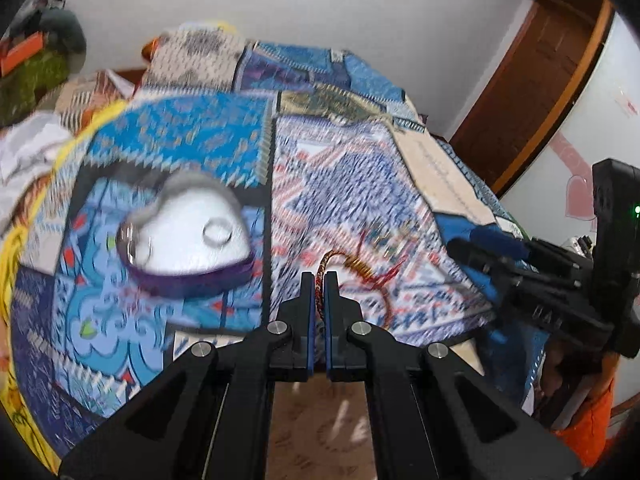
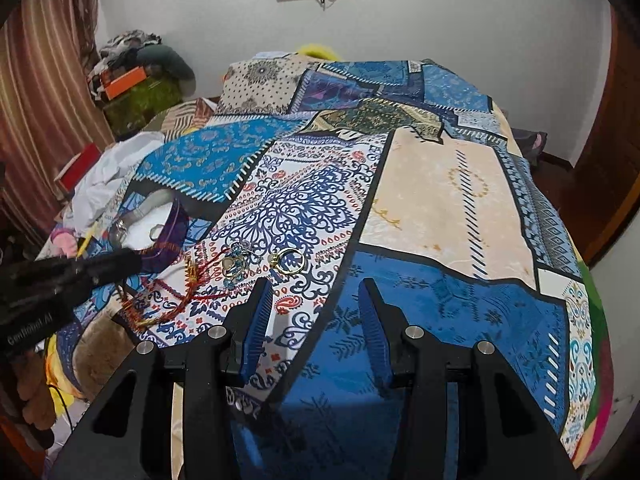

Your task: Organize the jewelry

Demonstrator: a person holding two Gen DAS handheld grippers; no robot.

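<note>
Bracelet [image 1: 320,280] | red-gold thread, pinched in closed left claw [image 1: 319,280] above bed [image 1: 452,184] | right claw [image 2: 316,292] open, empty | advice: carry low to heart-shaped box [image 1: 192,240], release over white lining.

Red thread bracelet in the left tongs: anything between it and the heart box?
Nothing visible. The left tongs are shut on the bracelet, and the heart box lies open to their left. Only bare bedspread shows between them. Two rings already lie in the box, with white lining free around them.
</note>
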